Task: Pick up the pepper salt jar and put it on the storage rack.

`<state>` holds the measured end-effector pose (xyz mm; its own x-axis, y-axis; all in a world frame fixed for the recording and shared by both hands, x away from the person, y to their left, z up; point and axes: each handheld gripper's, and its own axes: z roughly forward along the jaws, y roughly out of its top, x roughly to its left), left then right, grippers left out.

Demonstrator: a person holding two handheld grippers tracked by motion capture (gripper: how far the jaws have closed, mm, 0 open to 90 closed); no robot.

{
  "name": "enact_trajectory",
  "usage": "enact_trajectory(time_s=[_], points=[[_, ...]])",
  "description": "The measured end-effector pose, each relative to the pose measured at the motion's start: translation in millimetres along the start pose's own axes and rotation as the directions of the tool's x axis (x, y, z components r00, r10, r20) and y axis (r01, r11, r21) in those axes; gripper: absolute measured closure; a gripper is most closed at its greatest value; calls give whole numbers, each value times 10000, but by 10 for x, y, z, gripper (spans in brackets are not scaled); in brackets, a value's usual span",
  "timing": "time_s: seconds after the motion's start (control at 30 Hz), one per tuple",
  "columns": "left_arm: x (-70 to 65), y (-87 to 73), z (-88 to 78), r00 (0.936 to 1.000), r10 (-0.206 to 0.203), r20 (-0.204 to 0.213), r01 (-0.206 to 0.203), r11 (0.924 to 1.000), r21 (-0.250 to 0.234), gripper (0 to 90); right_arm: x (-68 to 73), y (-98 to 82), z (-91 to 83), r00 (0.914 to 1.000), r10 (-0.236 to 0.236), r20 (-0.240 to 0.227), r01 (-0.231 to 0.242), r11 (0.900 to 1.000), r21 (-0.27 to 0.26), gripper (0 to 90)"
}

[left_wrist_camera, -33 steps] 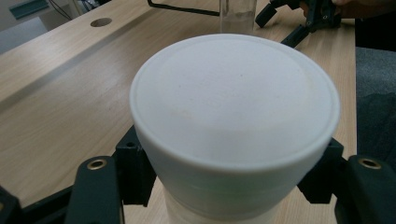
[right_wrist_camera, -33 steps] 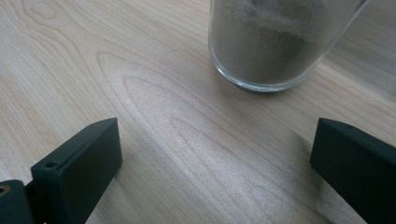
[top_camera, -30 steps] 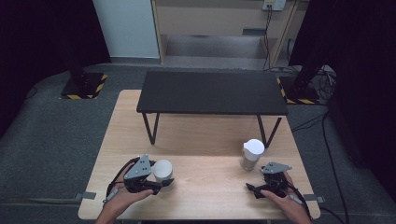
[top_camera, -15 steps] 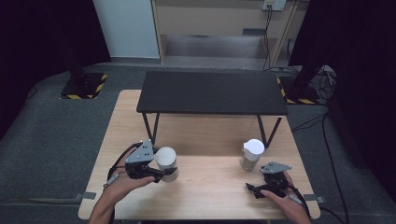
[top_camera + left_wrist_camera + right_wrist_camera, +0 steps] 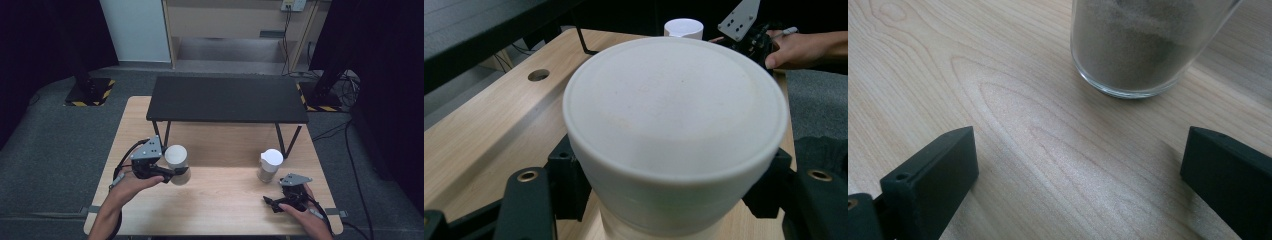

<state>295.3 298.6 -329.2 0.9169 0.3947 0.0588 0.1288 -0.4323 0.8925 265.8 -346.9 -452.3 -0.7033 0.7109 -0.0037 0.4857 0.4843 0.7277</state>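
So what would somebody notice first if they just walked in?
Probably the white-lidded jar clamped in the left gripper, lifted above the left side of the wooden table. Next, the black shelf standing across the back of the table, and a second jar on the right, just ahead of the open right gripper.

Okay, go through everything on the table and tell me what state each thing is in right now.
Left jar: lidded, clamped in the left gripper, lifted off the table.
Right jar: lidded, upright on the table, untouched, holds a greyish powder.
Right gripper: jaws open, empty, resting low by the right jar.
Black shelf: bare on top.
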Motion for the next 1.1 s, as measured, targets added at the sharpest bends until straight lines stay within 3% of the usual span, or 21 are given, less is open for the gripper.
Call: enact_trajectory(time_s=[0.3,0.53,1.1], points=[[99,218,-17,9998,177,76,-178,9997,172,336,2,0,0,10000,1,8,-1,10000,0,26],[215,354,-73,10000,-6,91,7,9999,-104,336,4,0,-1,10000,6,15,-6,10000,2,26],[421,1004,-152,9988,475,63,-475,9989,-60,336,13,0,-3,10000,32,49,-32,10000,11,27]])
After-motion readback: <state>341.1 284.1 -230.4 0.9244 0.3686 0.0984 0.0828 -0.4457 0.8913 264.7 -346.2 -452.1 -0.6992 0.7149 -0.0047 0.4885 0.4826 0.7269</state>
